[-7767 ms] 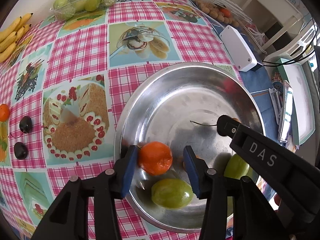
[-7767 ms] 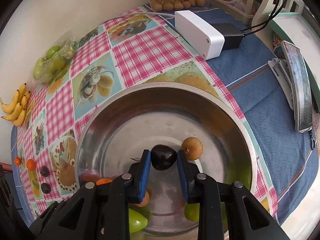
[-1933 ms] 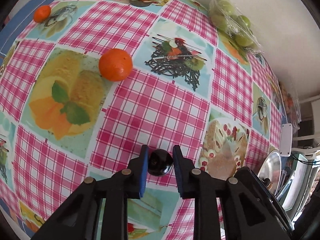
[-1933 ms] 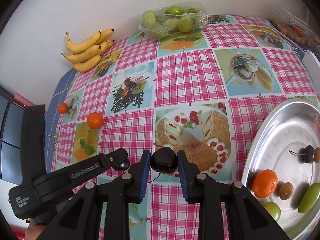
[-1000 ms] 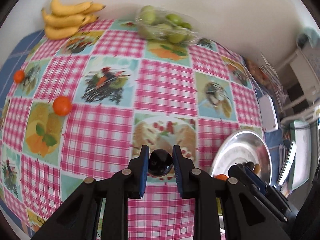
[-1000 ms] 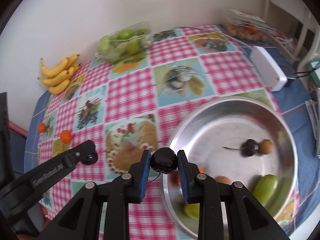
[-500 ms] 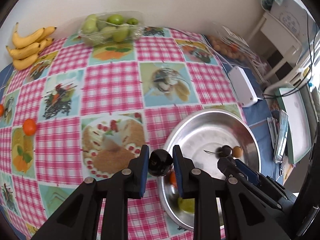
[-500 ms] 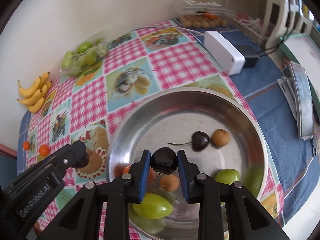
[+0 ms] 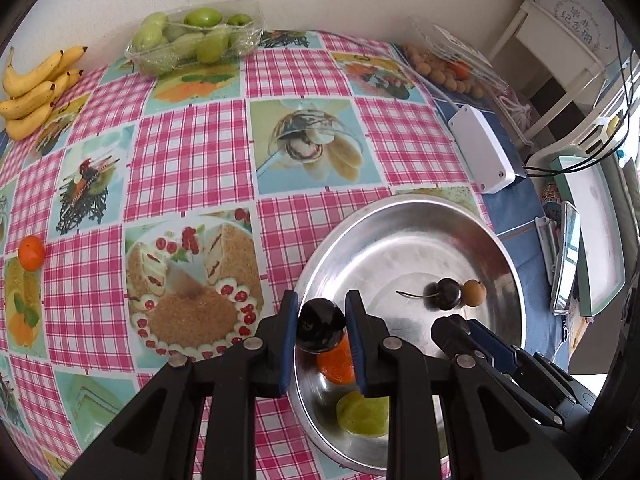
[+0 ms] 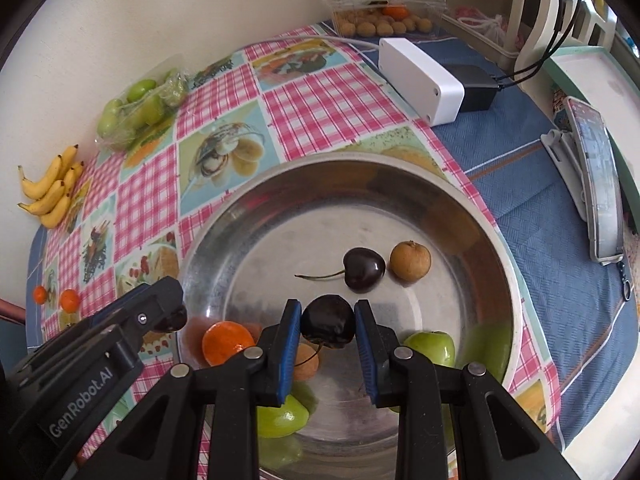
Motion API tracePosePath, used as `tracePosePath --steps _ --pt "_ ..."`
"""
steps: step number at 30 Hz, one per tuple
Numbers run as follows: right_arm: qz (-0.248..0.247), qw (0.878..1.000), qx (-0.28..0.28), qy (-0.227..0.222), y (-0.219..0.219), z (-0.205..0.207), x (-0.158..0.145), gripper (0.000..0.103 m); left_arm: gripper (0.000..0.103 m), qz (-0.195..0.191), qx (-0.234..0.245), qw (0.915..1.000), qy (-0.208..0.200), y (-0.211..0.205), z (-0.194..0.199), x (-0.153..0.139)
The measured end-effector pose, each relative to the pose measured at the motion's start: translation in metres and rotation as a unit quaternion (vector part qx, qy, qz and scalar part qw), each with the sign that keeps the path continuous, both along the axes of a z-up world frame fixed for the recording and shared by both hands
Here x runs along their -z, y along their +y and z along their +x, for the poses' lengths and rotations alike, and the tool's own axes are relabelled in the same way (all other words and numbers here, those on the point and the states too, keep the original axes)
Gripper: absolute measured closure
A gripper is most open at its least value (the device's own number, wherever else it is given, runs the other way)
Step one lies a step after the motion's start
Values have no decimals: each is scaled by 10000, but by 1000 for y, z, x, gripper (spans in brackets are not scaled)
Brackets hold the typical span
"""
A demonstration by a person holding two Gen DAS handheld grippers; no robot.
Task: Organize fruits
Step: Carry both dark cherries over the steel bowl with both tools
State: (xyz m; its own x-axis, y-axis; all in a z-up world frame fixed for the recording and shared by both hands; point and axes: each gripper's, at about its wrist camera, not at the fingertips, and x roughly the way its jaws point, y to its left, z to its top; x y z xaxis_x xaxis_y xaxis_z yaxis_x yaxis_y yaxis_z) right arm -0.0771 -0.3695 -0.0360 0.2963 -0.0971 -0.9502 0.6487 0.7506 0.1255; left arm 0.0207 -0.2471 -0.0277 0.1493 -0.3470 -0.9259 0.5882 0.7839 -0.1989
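My left gripper (image 9: pixel 322 330) is shut on a dark cherry (image 9: pixel 320 326) at the left rim of the steel bowl (image 9: pixel 404 208). My right gripper (image 10: pixel 327 326) is shut on a second dark cherry (image 10: pixel 328 320), held over the bowl's (image 10: pixel 332 164) middle. Inside the bowl lie a stemmed cherry (image 10: pixel 363 268), a brown longan (image 10: pixel 410 261), an orange (image 10: pixel 226 342), a second longan (image 10: pixel 306 366) and green fruits (image 10: pixel 432 347). The right gripper's tip (image 9: pixel 452 330) shows in the left wrist view, and the left gripper (image 10: pixel 172 316) shows at the bowl's left edge in the right wrist view.
Bananas (image 9: pixel 34 90), a tray of green fruit (image 9: pixel 196 38) and a box of longans (image 9: pixel 444 68) line the far wall. Two oranges (image 10: pixel 69 299) lie on the checked cloth at left. A white box (image 10: pixel 420 74) and a phone (image 10: pixel 600 178) sit right of the bowl.
Both grippers have travelled right across the checked cloth with their cherries and now hang lower at the bowl, which fills more of each view. Neither grip has changed.
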Motion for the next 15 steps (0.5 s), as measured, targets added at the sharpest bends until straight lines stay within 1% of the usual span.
tracePosePath --steps 15 --pt "-53 9997 -24 234 2 2 9 73 78 57 -24 9998 178 0 3 12"
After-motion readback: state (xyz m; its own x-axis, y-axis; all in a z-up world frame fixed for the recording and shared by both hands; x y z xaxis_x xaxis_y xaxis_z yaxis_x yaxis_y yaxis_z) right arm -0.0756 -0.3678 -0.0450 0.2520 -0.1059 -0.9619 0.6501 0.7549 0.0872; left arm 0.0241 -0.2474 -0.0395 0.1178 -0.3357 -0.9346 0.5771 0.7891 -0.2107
